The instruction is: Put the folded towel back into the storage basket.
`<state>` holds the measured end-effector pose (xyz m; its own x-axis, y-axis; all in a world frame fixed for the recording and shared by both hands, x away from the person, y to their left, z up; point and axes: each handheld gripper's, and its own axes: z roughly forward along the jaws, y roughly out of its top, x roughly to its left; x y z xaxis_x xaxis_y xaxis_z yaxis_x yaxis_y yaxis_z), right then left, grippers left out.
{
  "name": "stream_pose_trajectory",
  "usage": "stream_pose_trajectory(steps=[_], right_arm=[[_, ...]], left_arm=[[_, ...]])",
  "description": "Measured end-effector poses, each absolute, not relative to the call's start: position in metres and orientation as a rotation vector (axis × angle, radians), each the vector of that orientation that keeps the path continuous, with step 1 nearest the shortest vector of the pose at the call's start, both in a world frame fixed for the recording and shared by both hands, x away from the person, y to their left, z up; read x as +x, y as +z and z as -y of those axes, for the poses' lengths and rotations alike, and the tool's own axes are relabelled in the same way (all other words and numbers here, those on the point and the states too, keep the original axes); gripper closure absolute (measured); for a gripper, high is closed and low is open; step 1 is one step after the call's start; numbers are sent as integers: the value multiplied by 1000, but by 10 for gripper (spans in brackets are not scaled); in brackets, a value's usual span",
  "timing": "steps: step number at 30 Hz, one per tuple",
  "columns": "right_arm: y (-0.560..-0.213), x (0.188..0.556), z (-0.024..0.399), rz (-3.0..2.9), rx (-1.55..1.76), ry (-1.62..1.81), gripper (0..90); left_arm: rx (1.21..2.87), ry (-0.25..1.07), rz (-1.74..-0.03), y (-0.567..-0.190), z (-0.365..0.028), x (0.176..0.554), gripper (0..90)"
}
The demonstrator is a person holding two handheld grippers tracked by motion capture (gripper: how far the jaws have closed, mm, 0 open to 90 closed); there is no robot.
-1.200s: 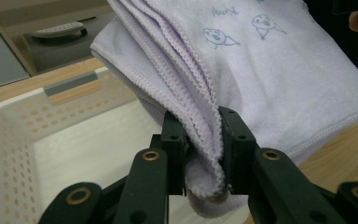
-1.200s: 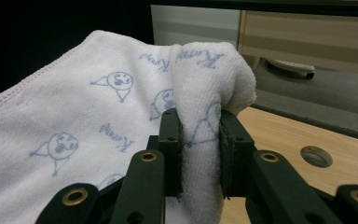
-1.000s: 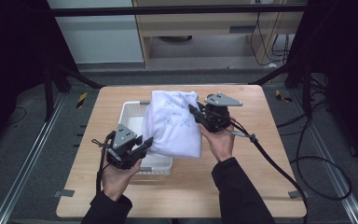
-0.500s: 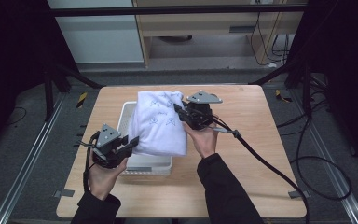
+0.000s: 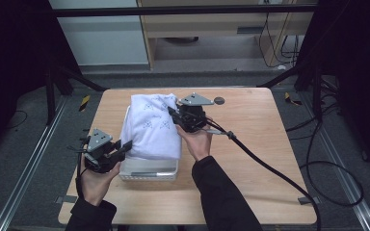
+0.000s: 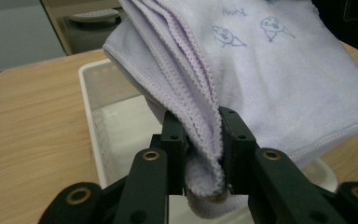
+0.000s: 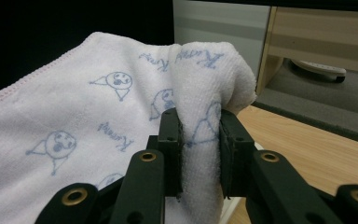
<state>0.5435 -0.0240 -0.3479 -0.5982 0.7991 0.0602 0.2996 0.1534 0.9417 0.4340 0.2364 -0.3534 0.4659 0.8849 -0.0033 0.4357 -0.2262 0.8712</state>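
Observation:
A folded pale lilac towel (image 5: 153,126) with small blue cartoon prints hangs stretched over a white perforated basket (image 5: 149,168) on the wooden table. My left gripper (image 5: 125,145) is shut on the towel's near left corner; in the left gripper view the stitched edges (image 6: 200,135) are bunched between its jaws, with the basket (image 6: 98,107) below. My right gripper (image 5: 171,112) is shut on the towel's far right corner; in the right gripper view a thick fold (image 7: 203,130) is pinched between its jaws. The towel covers most of the basket's inside.
The wooden table (image 5: 250,144) has bare surface right of the basket and along its front edge. A black cable (image 5: 270,168) trails from the right gripper across the table to the right. A wooden cabinet (image 5: 212,29) stands behind the table. Dark floor lies around.
Both hands have carried the towel leftward and slightly down, so it now hangs over the basket rather than right of it. Both grips on the towel are unchanged.

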Motion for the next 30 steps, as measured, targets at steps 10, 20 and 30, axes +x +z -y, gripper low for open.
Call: stream_pose_trajectory(steps=[10, 20, 30], right_arm=[[-355, 549, 10, -1989, 1043, 1436, 737], [-375, 563, 2, -2024, 1068, 1425, 737], [-394, 569, -7, -2056, 1089, 1401, 737]], left_arm=[[1836, 647, -1147, -363, -248, 439, 730], [1857, 647, -1185, -378, -251, 448, 730], [1883, 651, -1222, -393, -254, 453, 730]])
